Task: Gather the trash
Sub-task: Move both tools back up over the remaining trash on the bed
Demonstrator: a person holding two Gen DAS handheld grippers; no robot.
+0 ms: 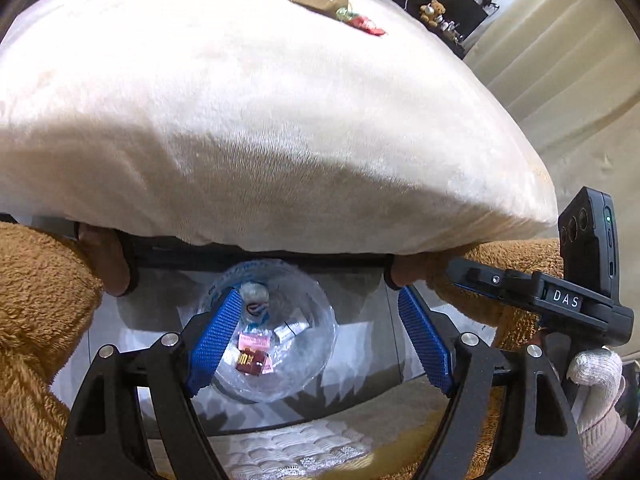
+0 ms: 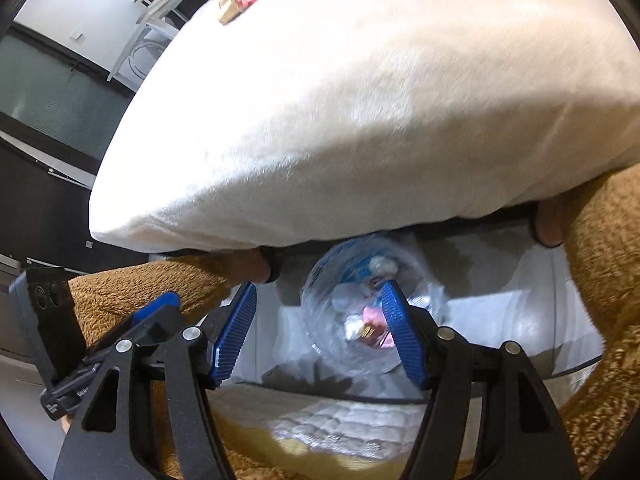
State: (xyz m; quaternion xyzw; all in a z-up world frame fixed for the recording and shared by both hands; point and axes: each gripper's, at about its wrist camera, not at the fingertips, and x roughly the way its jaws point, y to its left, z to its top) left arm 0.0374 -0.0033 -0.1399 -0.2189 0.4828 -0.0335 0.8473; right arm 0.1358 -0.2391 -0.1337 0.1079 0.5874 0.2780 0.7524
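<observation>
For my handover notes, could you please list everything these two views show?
Cushion: one, cream, fills the upper view.
Wrappers: small pile, gold and red, on the cushion's far part.
Clear bag: one, holding wrappers, below the cushion's edge.
Teddy bear: one, brown, far background.
Camera: one, black, on the right hand-held gripper.
Left hand-held gripper: blue pads, open, empty.
Right hand-held gripper: blue pads, open, empty.
Sleeves: brown fleece.
Glove: white.
</observation>
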